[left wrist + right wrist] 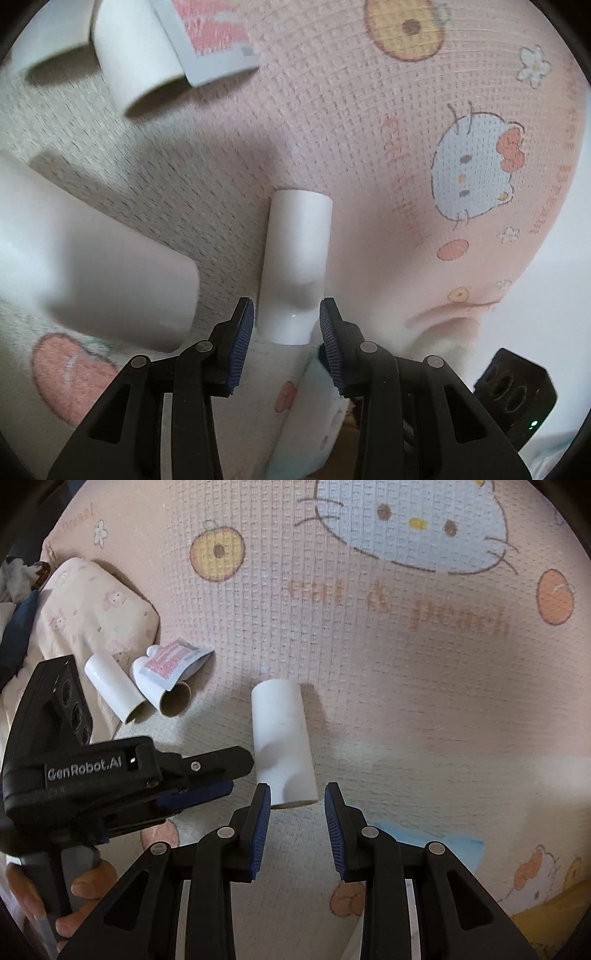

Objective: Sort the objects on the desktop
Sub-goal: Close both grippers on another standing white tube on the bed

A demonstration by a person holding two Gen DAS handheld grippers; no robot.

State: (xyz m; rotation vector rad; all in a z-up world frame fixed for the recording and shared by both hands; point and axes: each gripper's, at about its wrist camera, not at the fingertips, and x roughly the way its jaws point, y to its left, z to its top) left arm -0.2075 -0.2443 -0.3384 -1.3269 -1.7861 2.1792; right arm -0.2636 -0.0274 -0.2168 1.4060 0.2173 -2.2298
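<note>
A white cardboard tube (295,266) lies on a pink cartoon-print blanket (369,129), its near end between the fingertips of my open left gripper (287,317). It does not look pinched. In the right wrist view a white tube (282,742) lies just ahead of my open right gripper (297,797), whose left pad is close beside the tube's near end. The left gripper's black body (122,771) shows at the left there, held by a hand. Whether both views show the same tube I cannot tell.
More white tubes lie nearby: a large one (92,273) at the left and two (136,62) at the top left, beside a pink-and-white sachet (214,37). In the right wrist view two tubes (114,686) and the sachet (170,661) lie by a small pillow (92,609).
</note>
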